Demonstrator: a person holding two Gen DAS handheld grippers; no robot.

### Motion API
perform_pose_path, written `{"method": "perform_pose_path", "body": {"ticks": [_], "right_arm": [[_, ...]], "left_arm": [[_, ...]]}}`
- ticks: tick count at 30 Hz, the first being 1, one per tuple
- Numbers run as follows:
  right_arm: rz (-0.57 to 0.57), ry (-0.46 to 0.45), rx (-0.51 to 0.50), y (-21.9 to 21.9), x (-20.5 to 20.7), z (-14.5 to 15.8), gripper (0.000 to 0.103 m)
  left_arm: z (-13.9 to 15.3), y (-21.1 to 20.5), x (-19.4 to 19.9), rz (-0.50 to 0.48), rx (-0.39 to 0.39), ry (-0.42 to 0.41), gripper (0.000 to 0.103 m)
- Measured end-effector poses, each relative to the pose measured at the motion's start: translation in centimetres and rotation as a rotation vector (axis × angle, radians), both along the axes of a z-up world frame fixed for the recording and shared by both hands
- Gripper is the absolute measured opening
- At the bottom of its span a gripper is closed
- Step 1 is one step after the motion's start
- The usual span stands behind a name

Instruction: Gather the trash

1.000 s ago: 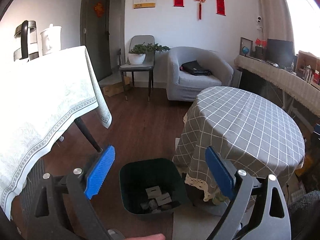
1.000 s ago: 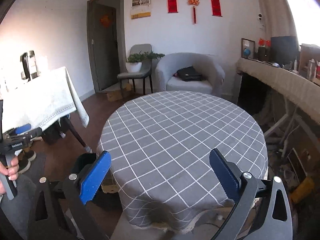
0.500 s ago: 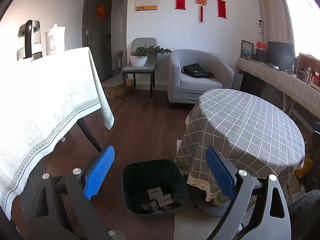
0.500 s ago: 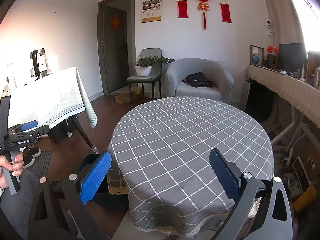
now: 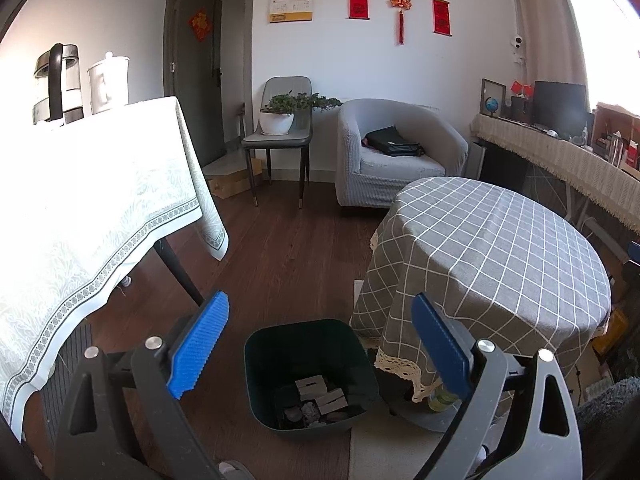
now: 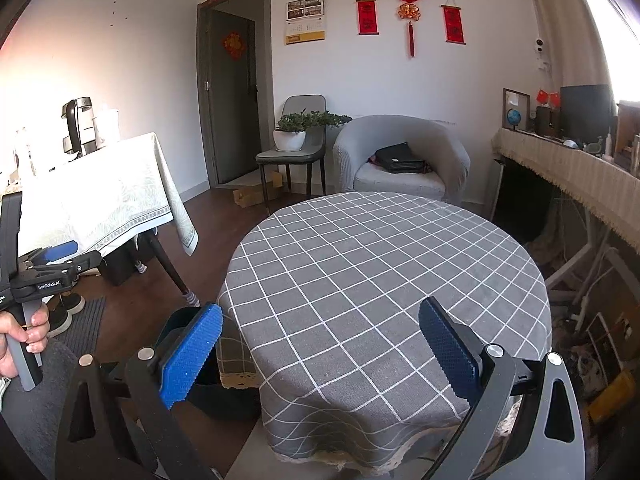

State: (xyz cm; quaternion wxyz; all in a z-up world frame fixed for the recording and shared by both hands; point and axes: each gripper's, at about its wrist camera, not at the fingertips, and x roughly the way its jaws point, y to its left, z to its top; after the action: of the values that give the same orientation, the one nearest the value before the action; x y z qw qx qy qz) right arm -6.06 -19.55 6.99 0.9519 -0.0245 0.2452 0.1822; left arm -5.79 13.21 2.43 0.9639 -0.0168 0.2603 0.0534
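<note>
A dark green bin [image 5: 310, 376] stands on the wooden floor by the round table, with several grey scraps of trash [image 5: 320, 398] lying at its bottom. My left gripper [image 5: 320, 344] hangs above and in front of the bin, open, nothing between its blue pads. In the right wrist view my right gripper [image 6: 320, 354] is open and empty over the near edge of the round table with the grey checked cloth [image 6: 384, 280]. Only a dark sliver of the bin [image 6: 180, 322] shows there, behind the left pad. A hand [image 6: 20, 336] holds the left gripper's handle at the far left.
A table with a white cloth [image 5: 80, 216] stands on the left, a kettle [image 5: 58, 84] and white jar on it. Behind are a chair with a potted plant [image 5: 286, 114], a grey armchair [image 5: 392, 156] and a long sideboard [image 5: 560, 160] on the right. A mat [image 6: 80, 316] lies by the shoes.
Both views have shifted a little: the bin sits slightly further right and lower between the left pads, and the round table has drifted right in the right wrist view. Both grippers stay open.
</note>
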Motion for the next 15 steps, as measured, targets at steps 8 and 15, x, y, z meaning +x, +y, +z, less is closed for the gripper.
{"method": "perform_pose_path", "body": {"ticks": [8,15], "right_arm": [[0.000,0.000,-0.003,0.02,0.00,0.00,0.099],[0.000,0.001,-0.004,-0.07,0.01,-0.06,0.099]], "left_arm": [[0.00,-0.08,0.02,0.005,-0.006,0.002,0.095],[-0.02,0.04,0.24,0.004,-0.016,0.004,0.095]]}}
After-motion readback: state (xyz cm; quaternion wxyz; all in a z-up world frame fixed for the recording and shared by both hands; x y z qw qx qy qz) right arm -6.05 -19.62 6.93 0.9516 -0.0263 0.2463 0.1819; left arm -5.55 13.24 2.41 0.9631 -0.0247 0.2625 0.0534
